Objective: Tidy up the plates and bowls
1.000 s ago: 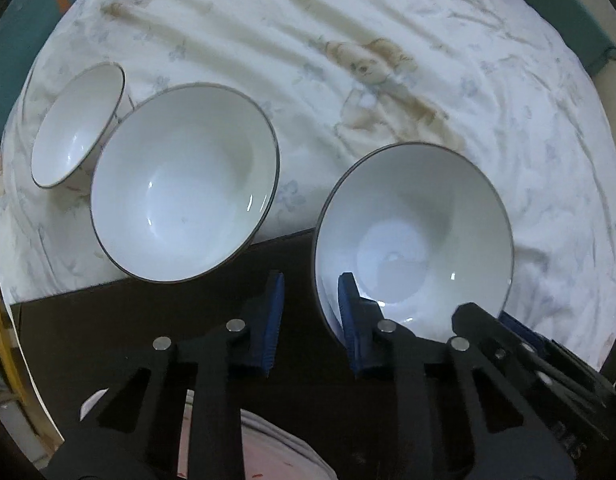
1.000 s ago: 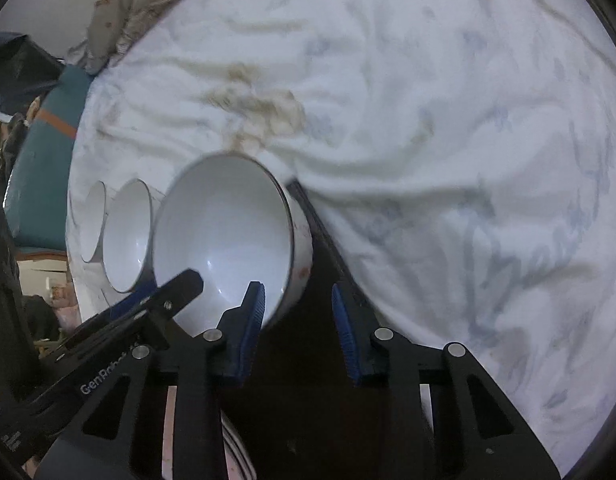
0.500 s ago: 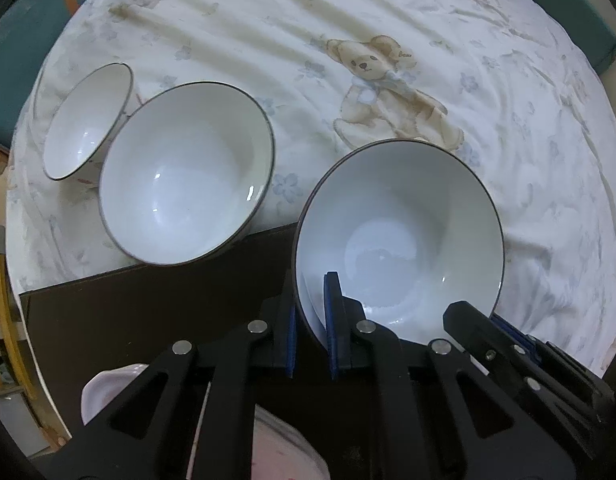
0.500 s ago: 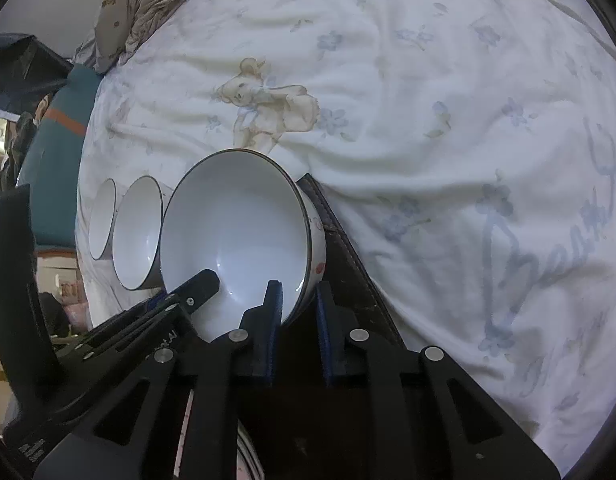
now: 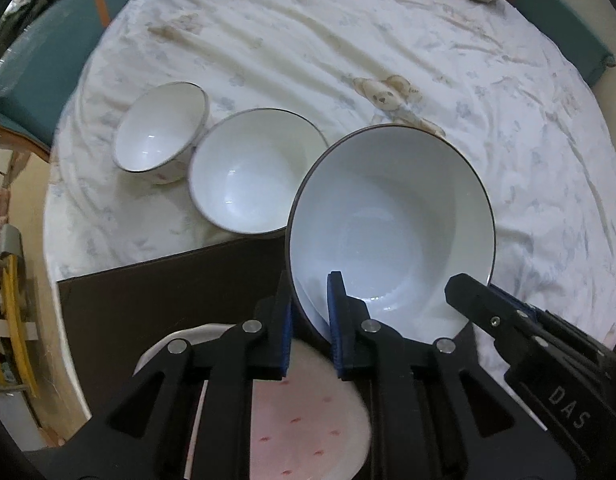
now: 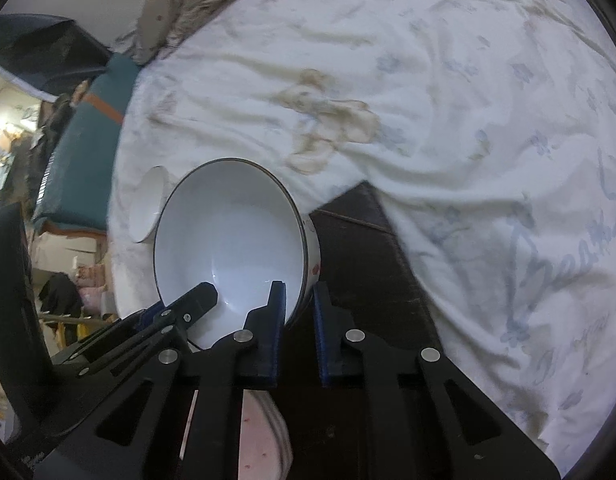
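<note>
Both tools grip one large bowl (image 5: 392, 228) by its near rim. The left tool (image 5: 310, 320) is closed on the rim at about 7 o'clock of the bowl, one blue pad inside the wall and one outside. The right tool (image 6: 298, 320) is closed on the same rim further round, at about 4 o'clock of the bowl in the left wrist view, again with one pad on each side of the wall. Judged from the size of the bowl, the two-point hold shares the load and keeps the bowl from swinging about a single pinch point.

The large bowl is tilted with its opening toward the cameras and appears raised clear of the dark board (image 5: 168, 292) below it (contact under the bowl cannot be confirmed). A pink speckled plate (image 5: 308, 412) lies on the board directly beneath the tools. The likely intent is to carry the large bowl toward the other bowls or the plate; which one cannot be determined.

Count:
- Bowls: three. The large bowl, a medium bowl (image 5: 248, 172) at 10 o'clock of it, and a small bowl (image 5: 160, 132) beyond, all but touching the medium one. Both rest on the bed sheet (image 5: 388, 32).
- Plates: at least one (the right wrist view suggests stacked edges; the number is unclear).
- Tools: two.
</note>
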The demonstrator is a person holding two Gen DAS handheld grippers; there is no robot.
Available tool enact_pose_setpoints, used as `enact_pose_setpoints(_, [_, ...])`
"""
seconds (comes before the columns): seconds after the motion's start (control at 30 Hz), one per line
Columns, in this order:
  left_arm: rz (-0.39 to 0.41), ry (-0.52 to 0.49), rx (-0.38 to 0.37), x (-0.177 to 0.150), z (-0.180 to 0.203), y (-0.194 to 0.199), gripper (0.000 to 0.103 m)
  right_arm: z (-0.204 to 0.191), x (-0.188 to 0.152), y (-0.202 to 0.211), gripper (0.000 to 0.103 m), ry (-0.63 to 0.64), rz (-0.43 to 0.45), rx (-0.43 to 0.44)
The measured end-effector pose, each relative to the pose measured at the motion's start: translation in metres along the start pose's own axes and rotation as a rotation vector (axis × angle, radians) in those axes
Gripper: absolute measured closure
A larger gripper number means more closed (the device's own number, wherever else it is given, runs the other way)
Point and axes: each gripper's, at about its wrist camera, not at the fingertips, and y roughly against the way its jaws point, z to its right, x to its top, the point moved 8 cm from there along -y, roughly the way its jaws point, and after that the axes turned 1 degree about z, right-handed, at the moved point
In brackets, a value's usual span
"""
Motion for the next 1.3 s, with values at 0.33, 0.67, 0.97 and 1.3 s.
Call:
enact_pose_setpoints(0.33, [0.049,0.014,-0.022,-0.030,-0.035,0.042,0.090,-0.048,-0.032,0.025,0.089,0.132,0.015,0.030])
enact_pose_setpoints(0.67, [0.054,-0.004,-0.023,-0.066,-0.065,0.058,0.089,-0.080,-0.070,0.024,0.089,0.228,-0.010,0.032])
enact_pose_setpoints(0.97, [0.011,-0.002,-0.075,-0.109,-0.090,0.049,0.089,-0.091,-0.117,0.013,0.089,0.247,-0.060,0.040])
enact_pose_setpoints(1.3, [-0.069,0.037,-0.158,-0.130,-0.102,0.013,0.089,-0.090,-0.142,-0.013,0.088,0.227,-0.124,0.020])
